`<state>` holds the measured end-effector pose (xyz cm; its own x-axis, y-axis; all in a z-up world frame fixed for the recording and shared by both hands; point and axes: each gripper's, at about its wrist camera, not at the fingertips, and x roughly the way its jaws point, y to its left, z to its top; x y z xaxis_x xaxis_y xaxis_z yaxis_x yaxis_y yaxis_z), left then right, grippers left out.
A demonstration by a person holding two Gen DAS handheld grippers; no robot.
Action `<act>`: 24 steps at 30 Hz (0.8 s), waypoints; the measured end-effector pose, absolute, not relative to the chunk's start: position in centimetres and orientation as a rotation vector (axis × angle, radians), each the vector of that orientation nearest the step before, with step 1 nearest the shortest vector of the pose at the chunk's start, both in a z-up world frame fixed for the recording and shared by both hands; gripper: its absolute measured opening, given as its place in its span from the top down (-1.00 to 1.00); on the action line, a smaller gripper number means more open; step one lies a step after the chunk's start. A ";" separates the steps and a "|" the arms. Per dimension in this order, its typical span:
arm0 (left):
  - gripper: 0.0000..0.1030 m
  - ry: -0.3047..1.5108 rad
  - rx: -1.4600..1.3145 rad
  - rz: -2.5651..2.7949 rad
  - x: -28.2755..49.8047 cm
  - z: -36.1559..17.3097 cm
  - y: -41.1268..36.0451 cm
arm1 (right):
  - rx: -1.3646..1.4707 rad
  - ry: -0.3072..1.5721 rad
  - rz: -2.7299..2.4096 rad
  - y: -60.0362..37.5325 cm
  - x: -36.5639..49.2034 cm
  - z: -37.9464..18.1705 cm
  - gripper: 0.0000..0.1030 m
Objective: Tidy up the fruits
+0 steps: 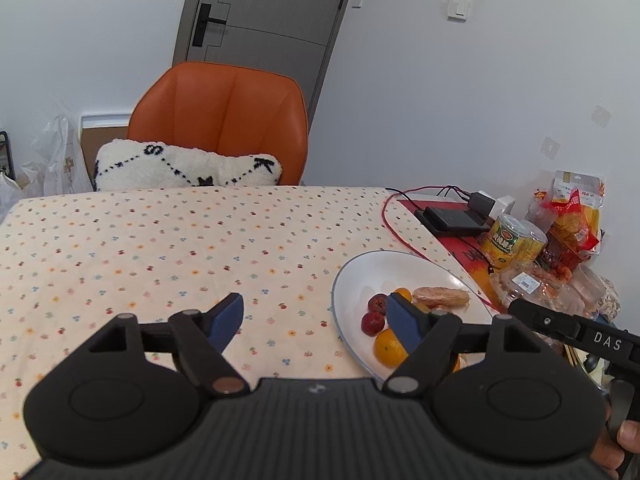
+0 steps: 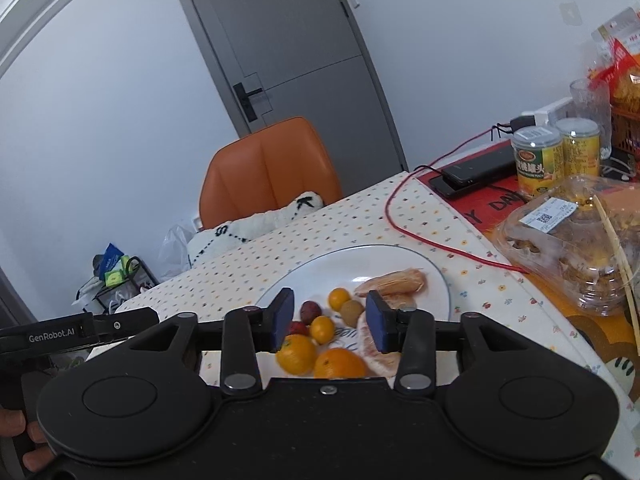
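Flowered tablecloth [image 1: 160,248] underfoot, grey door [image 1: 260,12] and orange chair [image 1: 220,120] behind. Right gripper [image 2: 330,322] spread wide and empty, hovering low over the plate [image 2: 400,264], jaws straddling the fruit, probably lined up for a pick. Left gripper [image 1: 316,322] likewise splayed, holding nothing, parked over cloth at the plate's left edge, likely kept clear. Fruit heaped on the plate's near side: oranges [image 2: 296,354], small kumquats [image 2: 339,298], a kiwi [image 2: 352,312], red berries [image 1: 373,323], peeled pomelo segments [image 2: 394,282]. Cans [image 2: 538,162] and snack packs well off right.
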<state>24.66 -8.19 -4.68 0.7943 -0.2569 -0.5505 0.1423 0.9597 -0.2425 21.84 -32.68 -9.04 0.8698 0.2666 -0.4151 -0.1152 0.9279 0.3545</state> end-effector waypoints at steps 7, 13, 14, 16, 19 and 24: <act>-0.56 0.613 -0.188 -0.195 22.0 -3.5 -7.1 | 0.304 0.454 0.225 -31.5 19.4 -7.6 -0.10; -0.69 0.595 -0.186 -0.166 19.7 -2.7 -6.0 | 0.288 0.442 0.245 -30.4 17.6 -6.7 -0.38; -0.73 0.591 -0.185 -0.163 19.3 -2.6 -5.9 | 0.286 0.438 0.251 -30.2 17.4 -6.6 -0.42; -0.80 0.582 -0.183 -0.153 18.5 -2.3 -5.5 | 0.280 0.430 0.260 -29.8 16.7 -6.2 -0.70; -0.91 0.567 -0.180 -0.137 17.4 -1.7 -5.0 | 0.257 0.398 0.248 -29.3 15.6 -5.7 -0.99; -1.00 0.542 -0.164 -0.115 15.3 -1.1 -4.3 | 0.259 0.394 0.255 -28.8 14.4 -5.7 -1.00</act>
